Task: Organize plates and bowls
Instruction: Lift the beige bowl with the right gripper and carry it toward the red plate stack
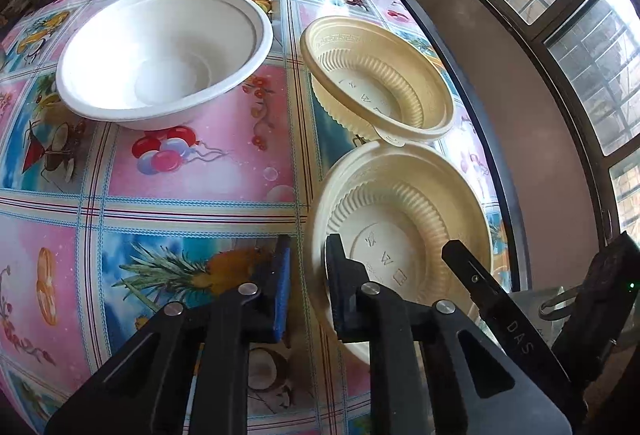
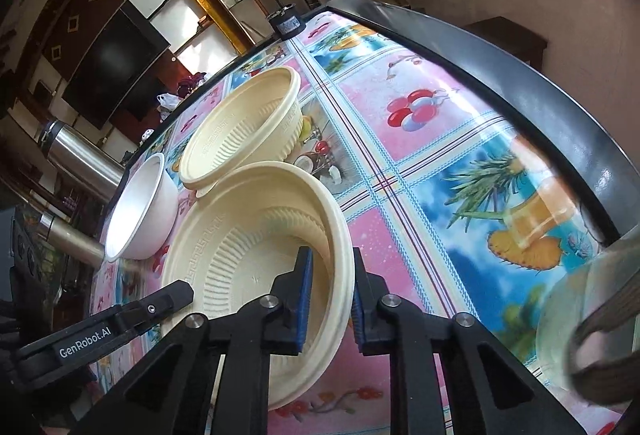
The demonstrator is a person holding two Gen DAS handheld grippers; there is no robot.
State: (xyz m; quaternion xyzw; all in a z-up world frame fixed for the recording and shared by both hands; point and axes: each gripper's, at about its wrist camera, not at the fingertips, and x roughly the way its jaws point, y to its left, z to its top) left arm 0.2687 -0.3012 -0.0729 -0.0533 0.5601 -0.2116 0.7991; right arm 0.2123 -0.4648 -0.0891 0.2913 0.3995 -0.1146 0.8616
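ribbed cream plastic plate [image 2: 256,255], round and thin-rimmed, is pinched at opposite edges by left tongs [image 1: 308,291] and right tongs [image 2: 329,299].

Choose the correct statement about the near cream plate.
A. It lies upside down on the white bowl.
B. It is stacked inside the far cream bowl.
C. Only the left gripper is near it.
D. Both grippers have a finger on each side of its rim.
D: the left gripper and the right gripper each straddle the rim of the near cream plate, at opposite sides.
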